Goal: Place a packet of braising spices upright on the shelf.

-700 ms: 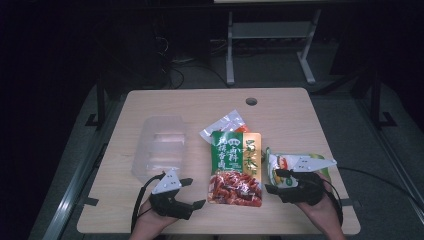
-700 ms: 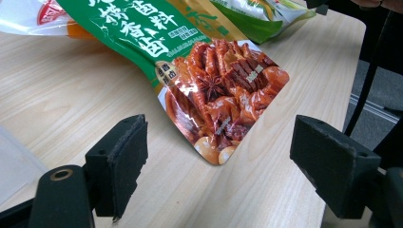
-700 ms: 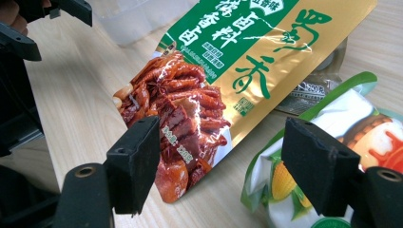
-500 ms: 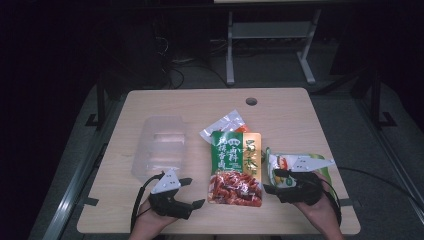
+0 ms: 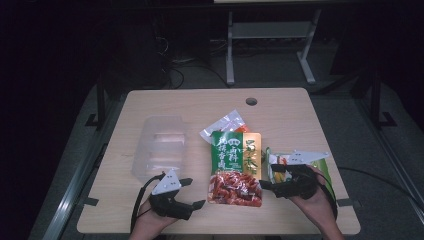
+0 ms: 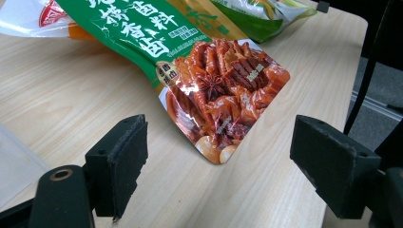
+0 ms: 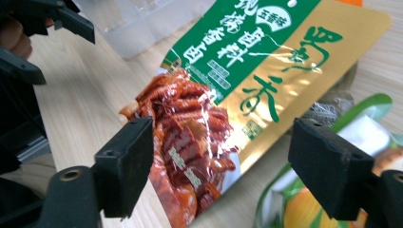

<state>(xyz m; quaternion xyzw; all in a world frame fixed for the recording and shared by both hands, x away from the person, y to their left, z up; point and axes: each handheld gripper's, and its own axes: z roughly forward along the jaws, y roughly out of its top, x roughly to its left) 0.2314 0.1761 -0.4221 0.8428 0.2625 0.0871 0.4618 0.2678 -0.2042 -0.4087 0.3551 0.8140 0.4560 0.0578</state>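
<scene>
A seasoning packet, green and gold with red meat printed on it, lies flat in the middle of the wooden table. My left gripper rests open at the packet's near left corner, jaws pointing right. In the left gripper view that gripper frames the packet's corner without touching it. My right gripper stands open at the packet's right edge, jaws pointing left. The right gripper view has that gripper spread wide over the packet, nothing pinched.
A clear plastic container sits left of the packet. A white and orange packet peeks out behind it. A green vegetable packet lies under my right hand. The table's near edge is close to both hands.
</scene>
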